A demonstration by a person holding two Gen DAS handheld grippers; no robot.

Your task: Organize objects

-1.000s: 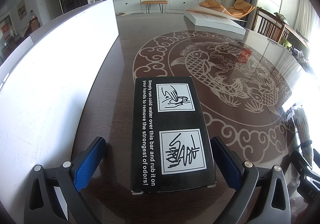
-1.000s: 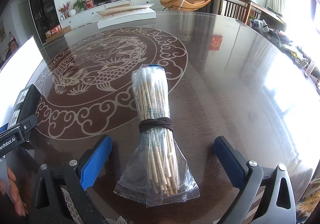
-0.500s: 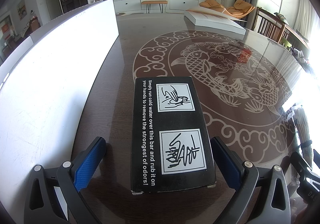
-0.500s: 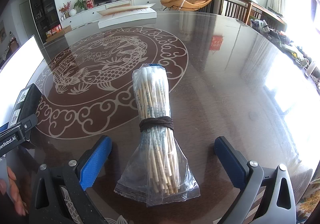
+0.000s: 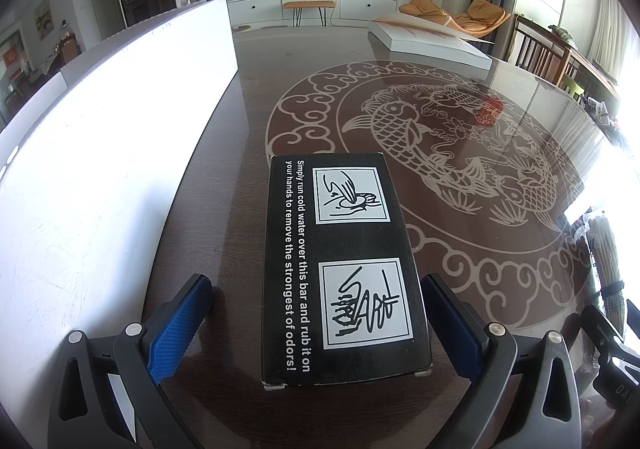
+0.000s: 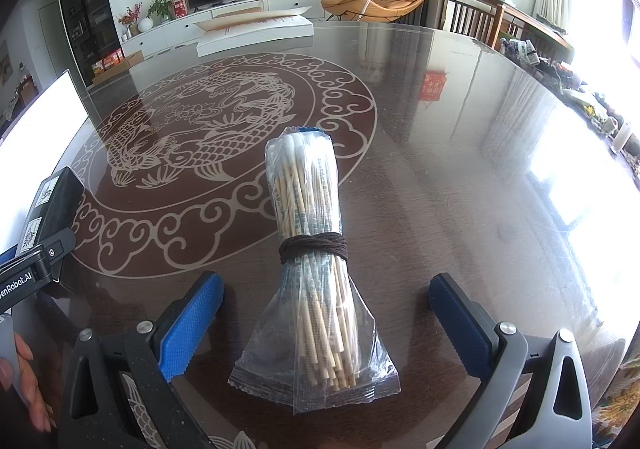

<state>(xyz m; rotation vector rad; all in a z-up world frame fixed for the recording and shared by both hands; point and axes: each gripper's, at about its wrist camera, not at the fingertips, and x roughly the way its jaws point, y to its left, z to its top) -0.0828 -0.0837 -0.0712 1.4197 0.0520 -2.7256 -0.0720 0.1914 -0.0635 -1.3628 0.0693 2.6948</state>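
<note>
A black box [image 5: 342, 265] with white print and two line drawings lies flat on the dark glass table. My left gripper [image 5: 316, 319] is open, its blue pads standing either side of the box's near end, apart from it. A clear bag of cotton swabs [image 6: 316, 265], tied with a dark cord, lies in front of my right gripper [image 6: 326, 319]. That gripper is open too, with the bag's flared end between its fingers, untouched. The black box [image 6: 50, 205] also shows at the left edge of the right wrist view, and the swab bag [image 5: 606, 265] at the right edge of the left one.
A long white board [image 5: 100, 153] stands along the table's left side. A flat white box [image 5: 430, 41] lies at the far end of the table [image 6: 460, 177]. A person's fingers [image 6: 22, 369] show at the lower left of the right wrist view.
The right gripper has crept very slightly forward along the swab bag. The left gripper and the black box have not moved.
</note>
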